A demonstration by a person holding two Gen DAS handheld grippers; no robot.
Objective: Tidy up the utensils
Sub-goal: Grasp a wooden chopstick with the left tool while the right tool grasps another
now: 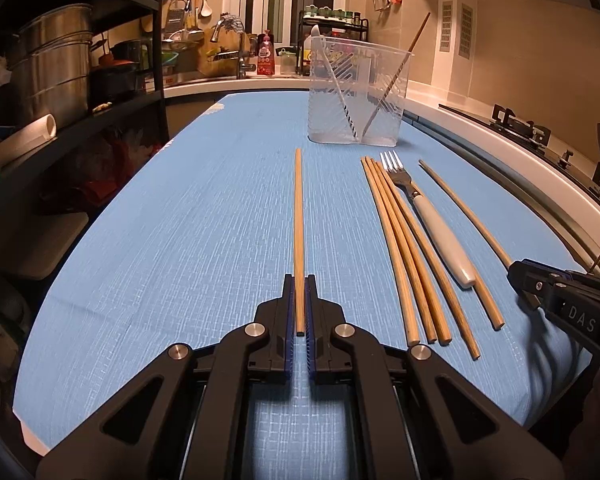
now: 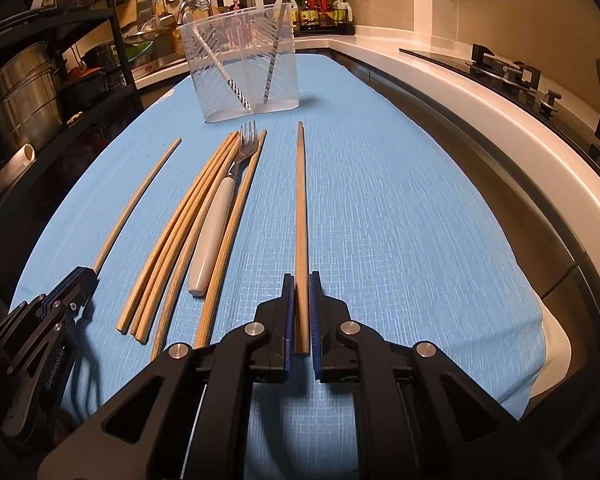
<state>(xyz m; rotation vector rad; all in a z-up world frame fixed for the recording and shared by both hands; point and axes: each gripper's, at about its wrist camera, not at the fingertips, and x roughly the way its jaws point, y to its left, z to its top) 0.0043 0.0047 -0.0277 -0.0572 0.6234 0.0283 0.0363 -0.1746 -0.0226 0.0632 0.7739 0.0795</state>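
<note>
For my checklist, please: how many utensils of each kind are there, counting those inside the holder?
Chopsticks: 8 (7 on the cloth, 1 in the holder)
Fork: 1
White-handled utensil, in the holder, kind unclear: 1
Total: 10

Table with blue woven cloth point(image 1: 204, 216) covering it, cloth edge drooping at the near right corner in the right wrist view. On the cloth: clear plastic utensil holder point(image 1: 358, 96) standing upright at the far end; one single chopstick point(image 1: 299, 220) lying lengthwise left of the rest, its near end off the cloth or on it, cannot tell; a bundle of wooden chopsticks point(image 1: 404, 248) lying side by side in the middle, fanned slightly; a fork with white handle point(image 1: 440, 232) lying on top of / against that bundle, tines pointing to the holder; another single chopstick point(image 2: 301, 216) on the right side, apart from the bundle
</note>
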